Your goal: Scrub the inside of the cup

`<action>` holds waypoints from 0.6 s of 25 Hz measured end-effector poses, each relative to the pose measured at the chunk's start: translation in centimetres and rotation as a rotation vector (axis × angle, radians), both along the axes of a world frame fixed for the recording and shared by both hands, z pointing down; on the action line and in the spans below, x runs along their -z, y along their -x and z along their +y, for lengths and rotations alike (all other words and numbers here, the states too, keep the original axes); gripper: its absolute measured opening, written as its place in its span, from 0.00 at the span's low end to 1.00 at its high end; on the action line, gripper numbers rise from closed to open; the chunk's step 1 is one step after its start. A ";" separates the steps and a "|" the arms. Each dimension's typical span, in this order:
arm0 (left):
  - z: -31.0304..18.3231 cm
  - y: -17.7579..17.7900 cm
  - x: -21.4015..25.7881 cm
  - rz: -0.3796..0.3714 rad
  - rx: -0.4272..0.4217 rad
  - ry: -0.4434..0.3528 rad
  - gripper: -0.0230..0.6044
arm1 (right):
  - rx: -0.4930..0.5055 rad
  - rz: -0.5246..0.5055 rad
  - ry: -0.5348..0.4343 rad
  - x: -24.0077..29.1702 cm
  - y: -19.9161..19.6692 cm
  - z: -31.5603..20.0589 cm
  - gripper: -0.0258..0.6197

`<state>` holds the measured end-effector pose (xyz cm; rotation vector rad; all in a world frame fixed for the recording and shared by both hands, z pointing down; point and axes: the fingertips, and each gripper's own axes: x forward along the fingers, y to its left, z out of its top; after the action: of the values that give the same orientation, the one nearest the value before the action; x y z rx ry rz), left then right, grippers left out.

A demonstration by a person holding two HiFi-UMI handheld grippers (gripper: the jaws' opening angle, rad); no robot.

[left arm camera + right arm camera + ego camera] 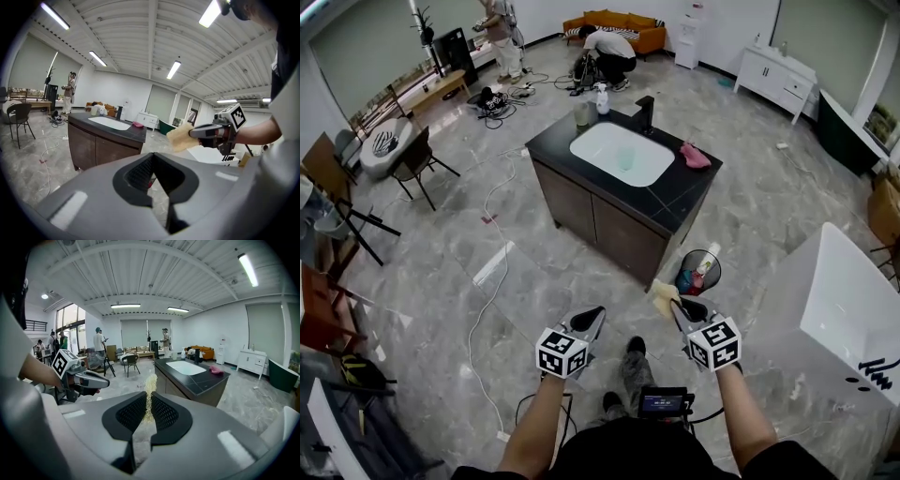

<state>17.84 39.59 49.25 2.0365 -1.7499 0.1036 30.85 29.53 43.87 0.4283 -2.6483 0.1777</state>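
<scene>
Far ahead stands the sink counter [675, 192]: I must reach it with right gripper [679, 307] clamped firmly on the sponge [664, 296], left gripper [592, 316] closed and empty.

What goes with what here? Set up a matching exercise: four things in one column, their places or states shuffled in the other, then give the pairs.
Things
1. sponge
2. pink cloth
3. left hand-held gripper
4. waste bin

Places or states
A. on the floor beside the sink cabinet
B. shut, with nothing between its jaws
C. clamped in the right hand-held gripper
D. on the black countertop, to the right of the basin in the head view

Pairs: 1-C, 2-D, 3-B, 4-A
</scene>
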 end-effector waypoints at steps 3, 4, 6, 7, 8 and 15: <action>-2.2 1.6 -0.5 -0.004 0.013 0.006 0.04 | 0.021 -0.005 0.000 -0.6 2.3 -2.5 0.10; -3.3 2.3 -0.6 -0.010 0.018 0.006 0.04 | 0.026 -0.010 0.001 -0.7 3.2 -3.6 0.10; -5.3 3.9 -0.6 -0.018 0.028 0.012 0.04 | 0.033 -0.017 0.007 -0.9 5.0 -5.9 0.10; -6.4 4.8 -0.5 -0.021 0.035 0.015 0.04 | 0.036 -0.020 0.009 -0.9 5.9 -7.0 0.10; -7.6 5.8 -0.3 -0.024 0.043 0.016 0.04 | 0.040 -0.024 0.009 -0.8 6.9 -8.2 0.10; -16.1 11.1 2.7 -0.063 0.075 -0.007 0.04 | 0.057 -0.075 0.023 1.2 12.3 -17.1 0.10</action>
<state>6.78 23.49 46.56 1.9901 -1.8647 0.1407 18.55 12.43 42.66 0.3449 -2.7260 0.2097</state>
